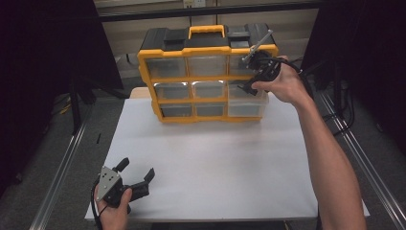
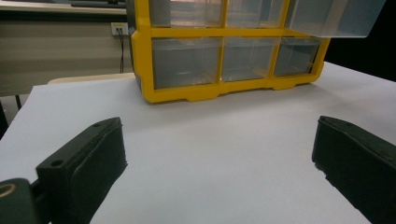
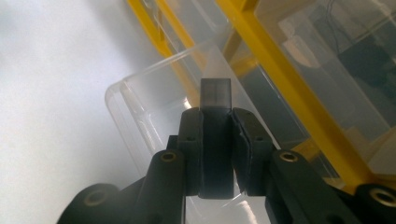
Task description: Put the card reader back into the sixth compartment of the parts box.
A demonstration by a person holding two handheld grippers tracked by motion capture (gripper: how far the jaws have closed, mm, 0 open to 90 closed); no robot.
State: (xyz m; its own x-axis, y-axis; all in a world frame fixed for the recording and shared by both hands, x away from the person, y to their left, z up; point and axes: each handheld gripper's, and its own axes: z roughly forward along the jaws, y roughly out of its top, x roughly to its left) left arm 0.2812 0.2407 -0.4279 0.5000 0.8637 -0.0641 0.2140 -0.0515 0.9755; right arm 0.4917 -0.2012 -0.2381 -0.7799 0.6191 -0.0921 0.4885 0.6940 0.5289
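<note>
A yellow and black drawer organizer (image 1: 209, 49) stands at the back of the white table (image 1: 215, 163). Its clear middle-right drawer (image 1: 249, 96) is pulled out. My right gripper (image 1: 245, 87) hangs over this drawer (image 3: 140, 107), shut on a small dark grey block (image 3: 215, 93) that pokes out past the fingertips (image 3: 215, 116). My left gripper (image 1: 137, 167) rests low at the table's front left, open with nothing between its jaws (image 2: 219, 149), and it faces the organizer (image 2: 205, 93). The pulled-out drawer (image 2: 331, 16) juts out at the top right of the left gripper view.
Black curtains and metal rails flank the table. The organizer's other clear drawers sit closed in their yellow frame (image 3: 289, 79). A wide stretch of white tabletop lies between the left gripper and the organizer.
</note>
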